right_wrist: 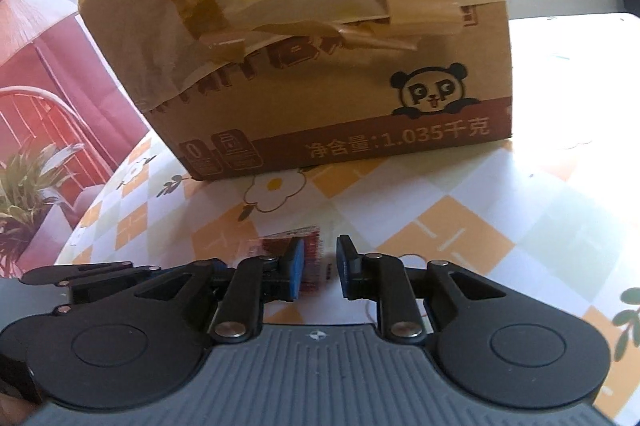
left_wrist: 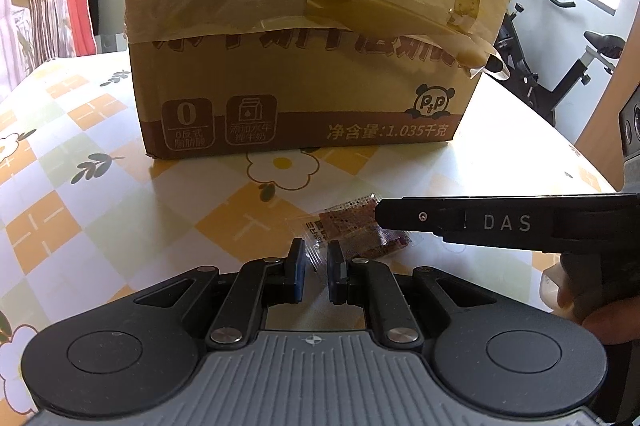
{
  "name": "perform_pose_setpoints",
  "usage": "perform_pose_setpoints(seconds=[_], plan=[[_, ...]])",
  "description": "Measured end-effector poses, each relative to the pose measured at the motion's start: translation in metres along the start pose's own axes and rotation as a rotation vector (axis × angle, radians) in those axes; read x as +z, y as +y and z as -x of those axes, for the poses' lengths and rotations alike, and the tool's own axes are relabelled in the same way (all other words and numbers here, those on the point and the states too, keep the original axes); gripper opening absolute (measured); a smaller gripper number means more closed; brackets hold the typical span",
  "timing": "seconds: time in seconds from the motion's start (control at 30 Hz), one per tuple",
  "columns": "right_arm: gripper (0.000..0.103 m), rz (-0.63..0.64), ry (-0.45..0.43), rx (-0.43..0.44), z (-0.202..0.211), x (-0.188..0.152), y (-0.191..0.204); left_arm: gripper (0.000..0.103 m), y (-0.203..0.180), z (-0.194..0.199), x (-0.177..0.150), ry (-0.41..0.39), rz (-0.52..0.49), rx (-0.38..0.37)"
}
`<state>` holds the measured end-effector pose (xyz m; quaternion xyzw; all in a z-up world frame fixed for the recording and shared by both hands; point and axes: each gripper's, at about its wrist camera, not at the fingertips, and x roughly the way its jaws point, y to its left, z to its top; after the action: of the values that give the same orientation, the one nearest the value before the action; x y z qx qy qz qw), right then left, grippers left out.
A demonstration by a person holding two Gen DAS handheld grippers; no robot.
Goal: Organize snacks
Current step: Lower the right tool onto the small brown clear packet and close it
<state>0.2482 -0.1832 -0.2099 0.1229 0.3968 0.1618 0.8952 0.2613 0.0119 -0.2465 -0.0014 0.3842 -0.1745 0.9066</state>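
Observation:
A small clear-wrapped reddish-brown snack packet [left_wrist: 352, 228] lies on the tablecloth in front of a brown cardboard box [left_wrist: 304, 66]. My left gripper [left_wrist: 317, 258] is open, its jaws a little apart, with the packet's near end between the fingertips. My right gripper [left_wrist: 378, 216] reaches in from the right, its tip over the packet's far end. In the right wrist view the right gripper [right_wrist: 320, 260] is open, the packet [right_wrist: 294, 244] lies by its left finger [right_wrist: 296, 266], and the box [right_wrist: 320, 46] stands behind.
The table [left_wrist: 60, 194] has a checked orange, white and green flower-print cloth. The taped box fills the back. An exercise bike [left_wrist: 560, 66] stands beyond the table's right edge. Plants and red furniture [right_wrist: 36, 154] lie past the left edge.

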Motion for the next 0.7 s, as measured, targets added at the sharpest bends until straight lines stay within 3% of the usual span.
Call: perform_pose_setpoints(seconds=[0.4,0.47,0.5,0.7], plan=[[0.021,-0.033,-0.016,0.051,0.007,0.001,0.000,0.012,0.000,0.000,-0.001,-0.003,0.002,0.006],[0.018,-0.065,-0.002,0.046,0.004,-0.002,-0.005,0.012,0.000,0.001,-0.001,-0.004,0.005,0.006],[0.011,-0.085,0.012,0.054,0.002,-0.003,-0.008,0.012,0.000,0.000,-0.001,-0.004,0.005,0.007],[0.008,-0.055,-0.003,0.039,0.003,-0.006,-0.004,0.012,0.002,0.001,0.000,-0.005,0.032,-0.002]])
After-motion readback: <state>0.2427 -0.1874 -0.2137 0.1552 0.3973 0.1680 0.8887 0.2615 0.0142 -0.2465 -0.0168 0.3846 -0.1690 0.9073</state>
